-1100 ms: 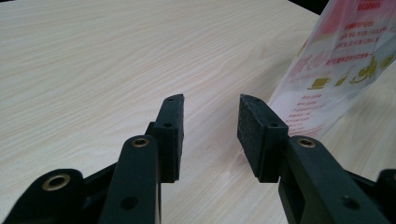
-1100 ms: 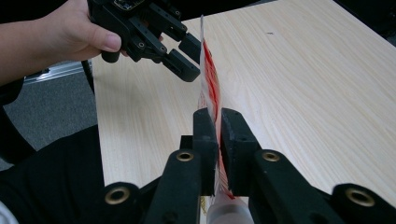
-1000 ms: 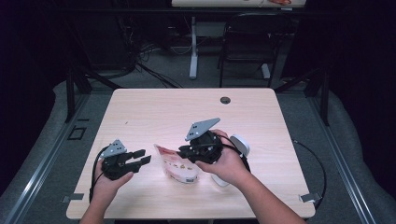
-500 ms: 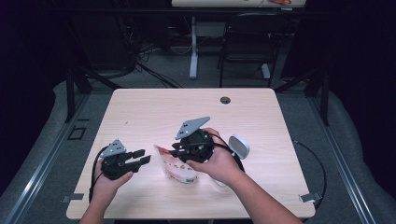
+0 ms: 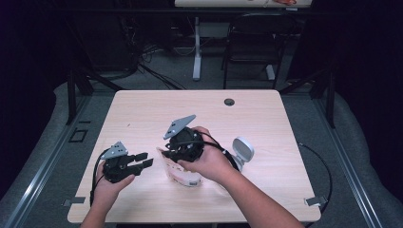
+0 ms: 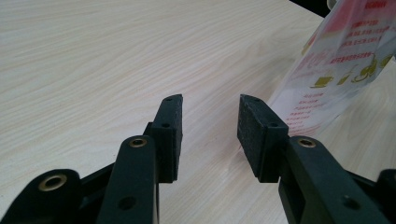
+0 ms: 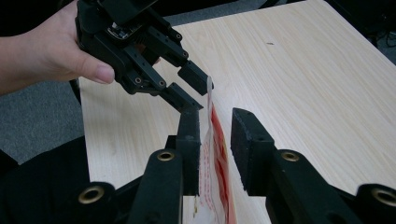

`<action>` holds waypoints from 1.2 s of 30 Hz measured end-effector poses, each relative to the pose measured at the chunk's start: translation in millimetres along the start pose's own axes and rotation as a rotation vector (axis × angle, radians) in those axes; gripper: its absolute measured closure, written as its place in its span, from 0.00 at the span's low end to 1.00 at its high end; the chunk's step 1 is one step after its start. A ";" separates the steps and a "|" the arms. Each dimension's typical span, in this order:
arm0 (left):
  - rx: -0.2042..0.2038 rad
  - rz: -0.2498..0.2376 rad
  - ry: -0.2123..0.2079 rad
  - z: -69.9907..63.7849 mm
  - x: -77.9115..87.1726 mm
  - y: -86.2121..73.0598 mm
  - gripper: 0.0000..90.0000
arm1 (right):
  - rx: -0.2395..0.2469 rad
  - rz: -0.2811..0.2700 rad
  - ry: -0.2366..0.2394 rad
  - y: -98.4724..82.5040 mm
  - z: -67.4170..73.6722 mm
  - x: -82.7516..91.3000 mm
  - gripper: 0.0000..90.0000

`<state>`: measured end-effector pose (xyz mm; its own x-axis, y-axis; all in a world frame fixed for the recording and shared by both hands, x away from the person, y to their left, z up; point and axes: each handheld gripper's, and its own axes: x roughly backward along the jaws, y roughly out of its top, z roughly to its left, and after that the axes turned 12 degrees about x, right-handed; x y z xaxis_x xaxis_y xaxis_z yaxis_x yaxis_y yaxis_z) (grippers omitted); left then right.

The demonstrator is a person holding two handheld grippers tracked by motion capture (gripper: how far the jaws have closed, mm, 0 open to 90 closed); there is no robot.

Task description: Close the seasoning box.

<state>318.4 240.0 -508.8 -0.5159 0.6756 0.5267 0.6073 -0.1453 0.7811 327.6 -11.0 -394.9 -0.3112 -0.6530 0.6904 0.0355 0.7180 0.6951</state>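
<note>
Between the right hand-held gripper (image 7: pixel 215 149) jaws, packet (image 7: pixel 215 158) stands edge-up.

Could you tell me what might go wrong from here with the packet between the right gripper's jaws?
The right gripper has its jaws open around the thin packet, not clamped, so the packet could slip or tip over. The open left gripper sits close beside it; closing in, the two grippers might collide or crumple the packet.

Both hand-held grippers (image 5: pixel 141 159) (image 7: pixel 215 140) with parted jaws
</note>
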 end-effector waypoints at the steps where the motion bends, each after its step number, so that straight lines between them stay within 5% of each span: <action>1: 0.000 0.000 0.001 0.0 0.1 0.0 0.68 | 0.003 0.009 0.000 3.1 -0.3 -2.7 0.82; 16: 0.007 -0.010 0.006 0.5 0.7 -0.1 0.67 | -0.021 0.081 0.020 5.6 -6.6 -20.9 0.84; 36: -0.003 -0.009 0.009 0.0 0.1 -0.1 0.65 | 0.043 0.156 0.024 12.6 -3.8 -28.7 0.99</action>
<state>318.4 240.1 -508.8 -0.5267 0.6706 0.5223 0.6004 -0.1415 0.7871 340.6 15.9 -405.2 -0.2823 -0.5382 0.7941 0.0411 0.8203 0.5705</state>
